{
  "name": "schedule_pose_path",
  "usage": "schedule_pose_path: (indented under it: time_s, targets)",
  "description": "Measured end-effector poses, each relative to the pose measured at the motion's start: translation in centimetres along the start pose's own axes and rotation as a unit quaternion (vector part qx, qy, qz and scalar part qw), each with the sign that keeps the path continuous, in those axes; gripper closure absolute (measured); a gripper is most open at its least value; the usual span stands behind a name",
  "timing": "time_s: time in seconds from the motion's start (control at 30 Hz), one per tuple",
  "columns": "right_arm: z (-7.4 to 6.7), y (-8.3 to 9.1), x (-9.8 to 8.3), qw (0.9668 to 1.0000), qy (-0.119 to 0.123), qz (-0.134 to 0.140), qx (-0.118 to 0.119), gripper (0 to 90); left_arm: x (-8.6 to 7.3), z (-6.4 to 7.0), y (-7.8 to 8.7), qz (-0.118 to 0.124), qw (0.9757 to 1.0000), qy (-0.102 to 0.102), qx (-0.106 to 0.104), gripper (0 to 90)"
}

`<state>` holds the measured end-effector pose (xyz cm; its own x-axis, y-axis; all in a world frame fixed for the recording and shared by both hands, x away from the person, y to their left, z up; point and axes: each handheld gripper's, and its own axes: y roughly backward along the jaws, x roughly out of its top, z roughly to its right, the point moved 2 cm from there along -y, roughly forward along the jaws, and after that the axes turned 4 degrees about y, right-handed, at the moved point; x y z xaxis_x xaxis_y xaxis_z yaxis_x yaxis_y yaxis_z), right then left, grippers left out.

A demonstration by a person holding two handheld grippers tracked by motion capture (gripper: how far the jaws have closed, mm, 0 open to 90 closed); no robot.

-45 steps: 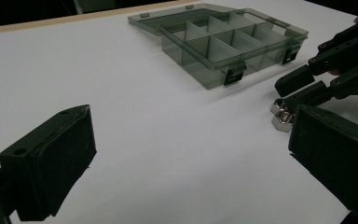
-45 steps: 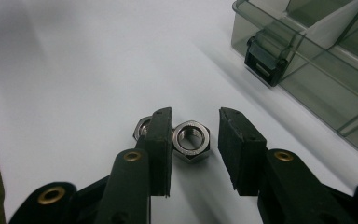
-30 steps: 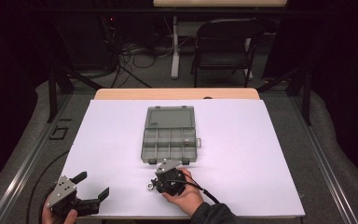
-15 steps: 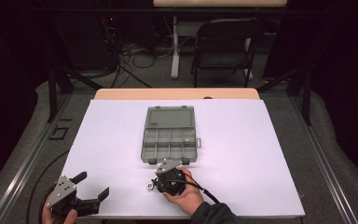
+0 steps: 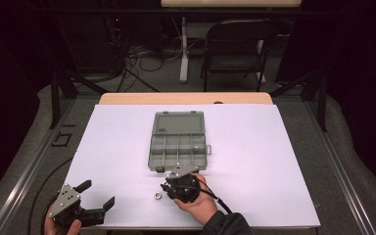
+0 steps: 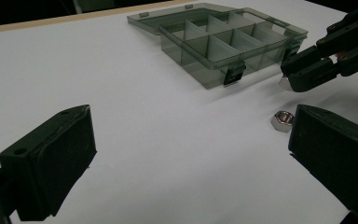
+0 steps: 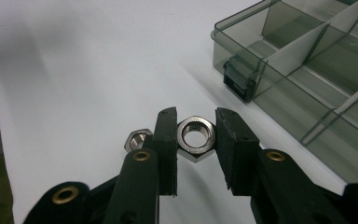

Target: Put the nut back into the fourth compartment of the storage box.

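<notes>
While the big white table [image 5: 274, 161] takes up most of the room, here is each thing on it, from biggest to smallest:

Table: white and flat, with a thin wood edge at the far side.

Box [image 5: 178, 142]: a see-through grey box with little rooms inside. Its lid lies open and flat behind it. It sits in the middle of the table. One small shiny bit lies in a room on its right side.

Left gripper [image 5: 98, 196]: it is at the near left corner of the table, well apart from the box. Its two black jaws stand wide open with nothing in between.

Right gripper [image 7: 196, 140]: it is just in front of the box, near the clasp. Its jaws are closed tight on a nut.

Held nut [image 7: 195, 136]: shiny, six sides, pinched between the two pads.

Loose nut [image 5: 157, 195]: it lies on the table just beside the right gripper.
</notes>
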<state>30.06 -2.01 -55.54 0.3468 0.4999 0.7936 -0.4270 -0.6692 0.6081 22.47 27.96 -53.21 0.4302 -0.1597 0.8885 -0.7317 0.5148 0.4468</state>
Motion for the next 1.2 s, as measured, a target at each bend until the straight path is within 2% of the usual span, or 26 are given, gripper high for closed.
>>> schedule_pose_path:
  time_s: [0.6, 0.7, 0.97, 1.2]
  targets:
    - [0.4, 1.9, 0.8, 1.0000, 0.003, 0.005, 0.000, 70.5, 0.0, 0.0, 0.0, 0.003, 1.0000, 0.004, -0.002, 0.6]
    - [1.0, 2.6, 1.2, 0.9999, -0.001, 0.010, 0.001, 70.5, 0.0, 0.0, 0.0, 0.003, 1.0000, 0.004, -0.002, 0.6]
    - [3.2, 4.7, 1.7, 0.9996, -0.011, 0.014, -0.022, 70.5, 0.0, 0.0, 0.0, 0.002, 1.0000, 0.005, -0.001, 0.6]
    - [4.7, 5.7, 2.0, 0.9990, -0.016, 0.017, -0.039, 70.5, 0.0, 0.0, 0.0, 0.002, 1.0000, 0.005, -0.001, 0.6]
